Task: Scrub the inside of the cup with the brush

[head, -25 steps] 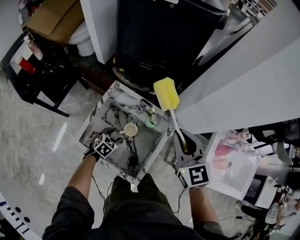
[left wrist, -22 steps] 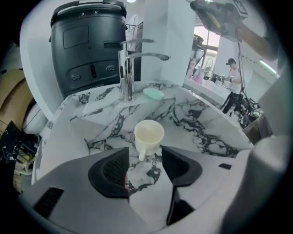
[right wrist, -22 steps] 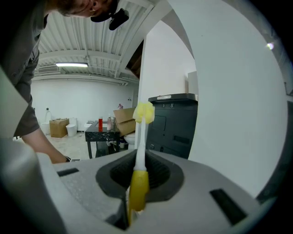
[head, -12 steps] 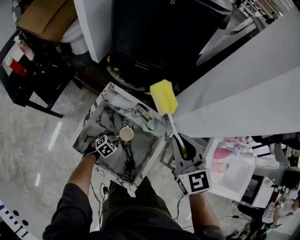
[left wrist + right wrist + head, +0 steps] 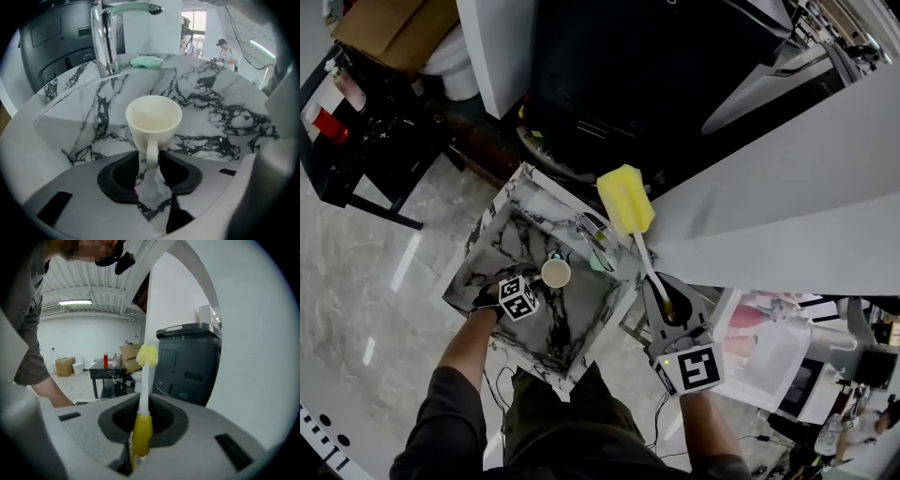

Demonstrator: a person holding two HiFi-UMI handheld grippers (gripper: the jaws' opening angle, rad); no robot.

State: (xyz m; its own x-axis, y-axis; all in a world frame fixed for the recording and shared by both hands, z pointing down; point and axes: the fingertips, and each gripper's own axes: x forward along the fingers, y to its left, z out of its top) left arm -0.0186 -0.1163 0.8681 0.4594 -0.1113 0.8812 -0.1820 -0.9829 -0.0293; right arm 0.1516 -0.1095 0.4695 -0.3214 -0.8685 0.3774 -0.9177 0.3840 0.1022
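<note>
The cup (image 5: 153, 119) stands upright on the floor of the marble sink (image 5: 220, 98) in front of the tap (image 5: 105, 37). Its handle points back between the jaws of the left gripper (image 5: 149, 163), which are closing on it with a slim gap left, and the handle's lower end is hidden behind them. The right gripper (image 5: 139, 425) is clamped on the brush (image 5: 144, 385) at the sink's right side, its yellow sponge head (image 5: 625, 199) raised and the handle's tail lost between the jaws

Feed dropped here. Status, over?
Left gripper closing round cup handle, not clamped. Right gripper shut on brush, raised clear of the cup. Cup mouth unobstructed.
</note>
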